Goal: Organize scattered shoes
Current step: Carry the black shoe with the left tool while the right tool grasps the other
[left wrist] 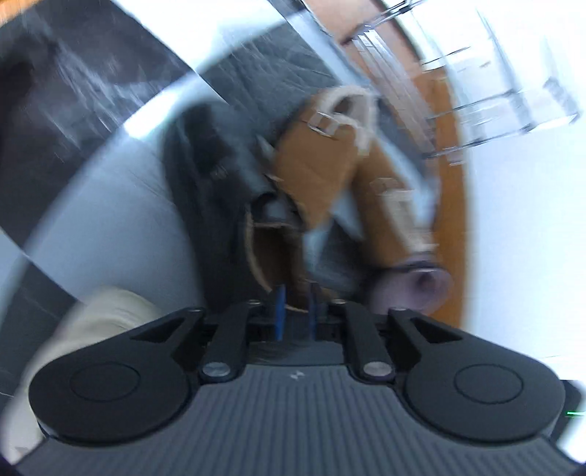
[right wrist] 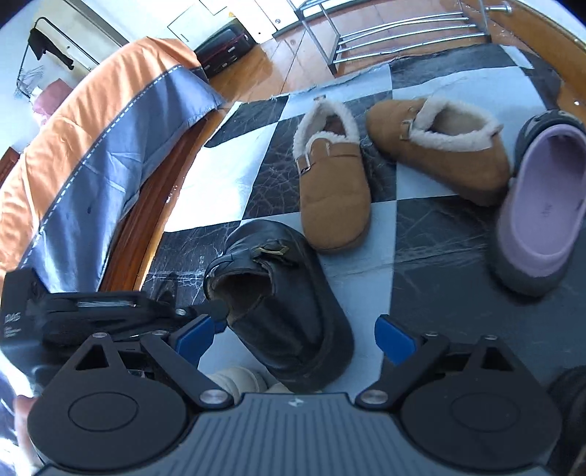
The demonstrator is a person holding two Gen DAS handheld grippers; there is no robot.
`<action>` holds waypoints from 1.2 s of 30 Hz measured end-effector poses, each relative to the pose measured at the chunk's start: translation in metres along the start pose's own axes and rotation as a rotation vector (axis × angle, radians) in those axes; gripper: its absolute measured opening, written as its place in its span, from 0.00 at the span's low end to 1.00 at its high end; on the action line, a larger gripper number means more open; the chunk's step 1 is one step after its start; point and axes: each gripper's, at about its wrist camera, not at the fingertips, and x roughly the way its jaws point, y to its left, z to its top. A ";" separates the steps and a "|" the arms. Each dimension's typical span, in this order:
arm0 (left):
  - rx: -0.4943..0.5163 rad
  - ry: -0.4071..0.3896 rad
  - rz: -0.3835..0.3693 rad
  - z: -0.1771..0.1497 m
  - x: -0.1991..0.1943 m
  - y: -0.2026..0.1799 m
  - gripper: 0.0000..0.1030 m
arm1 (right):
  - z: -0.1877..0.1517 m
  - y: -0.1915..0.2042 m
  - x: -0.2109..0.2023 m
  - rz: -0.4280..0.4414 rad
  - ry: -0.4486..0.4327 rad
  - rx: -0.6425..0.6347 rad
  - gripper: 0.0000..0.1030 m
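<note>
A black loafer (right wrist: 285, 304) with a metal buckle lies tilted on the chequered floor mat (right wrist: 227, 175). My left gripper (right wrist: 218, 311) comes in from the left and is shut on its heel rim. The blurred left wrist view shows the same gripper (left wrist: 296, 304) with its blue pads close together on the loafer (left wrist: 205, 164). My right gripper (right wrist: 295, 337) is open, its pads on either side of the loafer's toe without touching. Two tan fleece-lined slippers (right wrist: 333, 190) (right wrist: 439, 153) lie beyond. A lilac clog (right wrist: 538, 212) sits to the right.
A metal shoe rack (right wrist: 384, 33) stands at the back on the wooden floor. A bed with an orange and grey-blue cover (right wrist: 91, 146) runs along the left. A dark suitcase (right wrist: 223, 47) is far back. Beige trouser cloth (left wrist: 91, 329) is near the left gripper.
</note>
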 end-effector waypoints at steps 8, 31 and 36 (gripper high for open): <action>0.043 -0.012 0.072 -0.013 -0.022 0.007 0.29 | 0.000 0.020 0.049 -0.127 0.045 -0.021 0.92; -0.007 -0.048 0.105 -0.016 -0.049 0.021 0.36 | 0.011 -0.022 0.054 -0.147 -0.002 0.099 0.15; 0.166 -0.059 0.202 -0.033 -0.032 -0.022 0.36 | 0.018 -0.062 -0.003 -0.025 -0.006 0.070 0.16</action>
